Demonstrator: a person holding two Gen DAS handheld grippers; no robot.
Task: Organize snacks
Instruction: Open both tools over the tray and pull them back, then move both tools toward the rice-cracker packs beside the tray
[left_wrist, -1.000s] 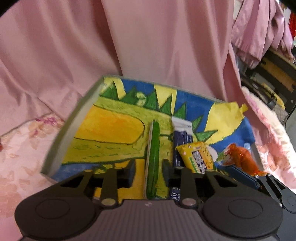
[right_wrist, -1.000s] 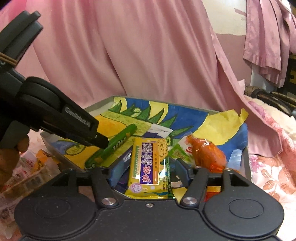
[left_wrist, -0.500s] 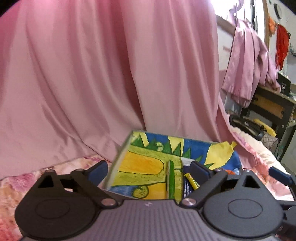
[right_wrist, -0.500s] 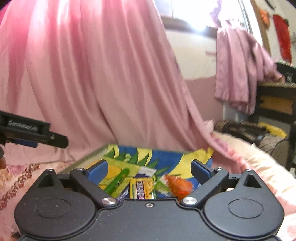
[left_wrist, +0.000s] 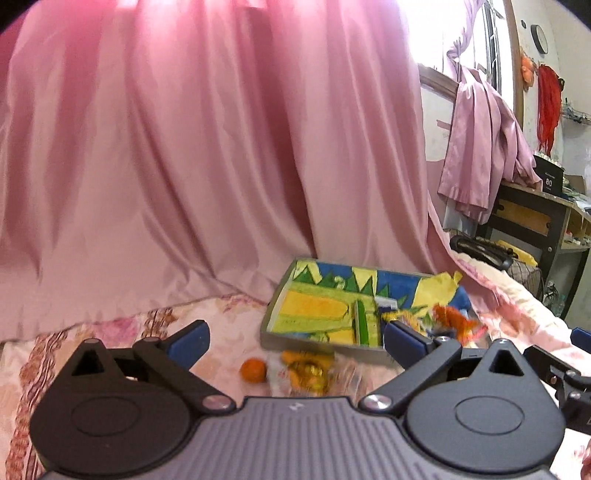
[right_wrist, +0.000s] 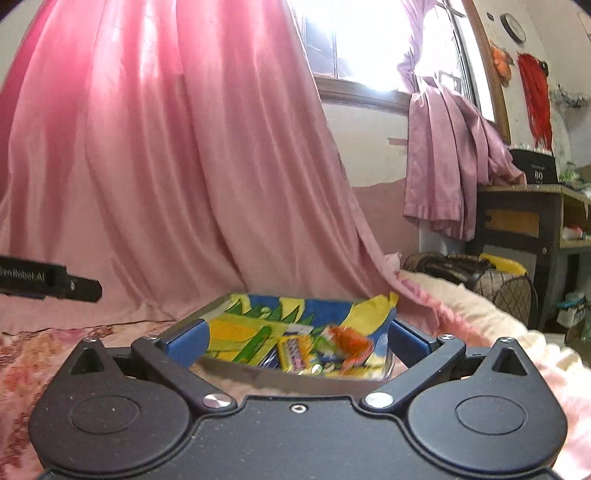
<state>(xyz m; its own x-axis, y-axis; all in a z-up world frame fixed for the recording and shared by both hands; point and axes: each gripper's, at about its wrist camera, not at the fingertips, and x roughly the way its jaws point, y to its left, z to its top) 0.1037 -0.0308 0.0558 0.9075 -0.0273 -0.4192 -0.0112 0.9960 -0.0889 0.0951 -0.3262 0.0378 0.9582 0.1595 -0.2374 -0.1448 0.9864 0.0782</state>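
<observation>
A tray (left_wrist: 273, 306) lined with a yellow, green and blue drawing lies on the bed. In it are a green stick snack (left_wrist: 360, 321), a yellow packet (right_wrist: 295, 350) and an orange packet (right_wrist: 351, 343). My left gripper (left_wrist: 295, 341) hangs back from the tray's near left corner, its jaws opening wide with nothing held between them. Below it, loose on the bedspread, lie a small orange ball (left_wrist: 253, 370) and gold-wrapped sweets (left_wrist: 306, 369). My right gripper (right_wrist: 297, 338) faces the tray (right_wrist: 280, 380) from its near side, jaws opening too and holding nothing.
A pink curtain (left_wrist: 221, 166) hangs right behind the tray. The floral bedspread (left_wrist: 110, 332) stretches to the left. To the right are a dark woven bag (right_wrist: 461, 269) and a wooden desk (right_wrist: 535, 221). The left gripper's finger (right_wrist: 55, 284) juts in from the left edge.
Both grippers have opened wide and drawn back and up from the tray. The green stick and the yellow packet, earlier between the jaws, now lie in the tray.
</observation>
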